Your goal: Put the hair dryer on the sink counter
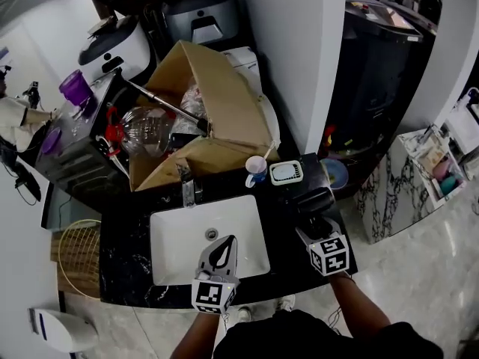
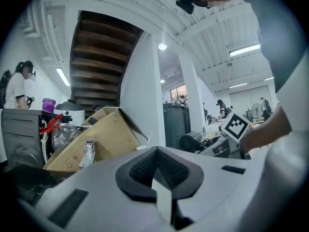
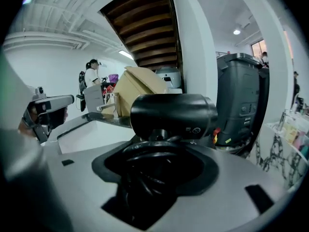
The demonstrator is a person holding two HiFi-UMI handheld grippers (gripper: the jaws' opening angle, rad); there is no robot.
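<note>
The right tongs [image 1: 313, 221] are clamped wide around the handle of the hair dryer [image 1: 314, 199], with the coiled black cord bunched between the jaws in the right gripper view [image 3: 154, 153]. The dryer's barrel [image 3: 171, 114] lies crosswise just past the tips. It sits over the right-hand strip of the black bench [image 1: 123, 238], between the white basin [image 1: 179, 254] and the bench's right edge. Whether it already rests on the stone or hangs just above it I can't quite tell from overhead.

The left tongs [image 1: 221, 249] are pressed together with nothing in them, poised over the front of the basin [image 2: 157, 175].

To finish well, I'd lower until the barrel and handle both bear on the stone, then open slowly so the cord doesn't snag a pad and drag the dryer. Draw the tongs straight back toward the body.

Room is tight. The strip is narrow, with a drop to the floor on the right and the basin on the left. Just behind the dryer stands a white soap dish [image 1: 286, 172], with a small cup [image 1: 256, 167] beside it and cardboard boxes [image 1: 209, 103] beyond, so the free way out is at the front
</note>
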